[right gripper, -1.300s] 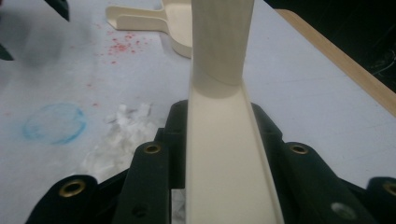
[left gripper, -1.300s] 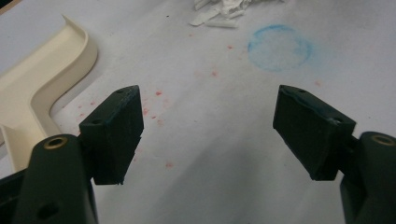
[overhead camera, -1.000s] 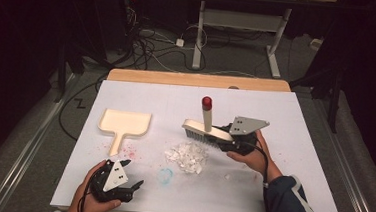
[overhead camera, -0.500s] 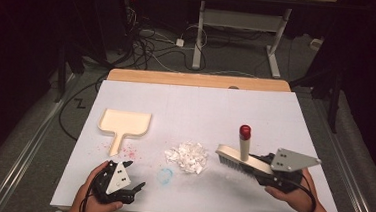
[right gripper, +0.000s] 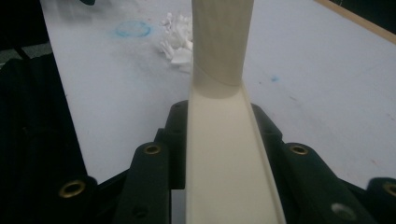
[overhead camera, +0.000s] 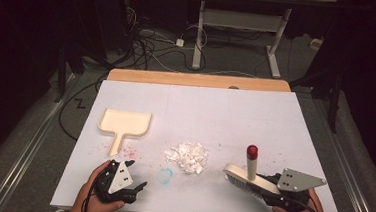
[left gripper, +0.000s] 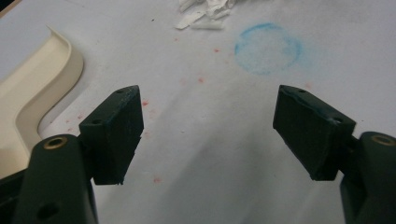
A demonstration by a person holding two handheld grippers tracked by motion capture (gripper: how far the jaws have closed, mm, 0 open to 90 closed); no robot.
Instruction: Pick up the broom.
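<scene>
The right gripper (overhead camera: 270,189), clamped on the brush (overhead camera: 248,178), had swung from behind the paper scraps (overhead camera: 187,156) to their right; the left gripper (overhead camera: 132,190), open and empty, waited left of them; sweeping toward the dustpan (overhead camera: 124,124) likely came next.

A small heap of white paper scraps (overhead camera: 187,157) lies on the white tabletop (overhead camera: 201,107). To its left rests a cream plastic dustpan (overhead camera: 123,123). To its right, the right gripper (overhead camera: 270,189) grips a cream hand brush (overhead camera: 248,178) with a red-tipped handle. Below-left of the heap, the left gripper (overhead camera: 137,188) rests with its jaws apart.
</scene>
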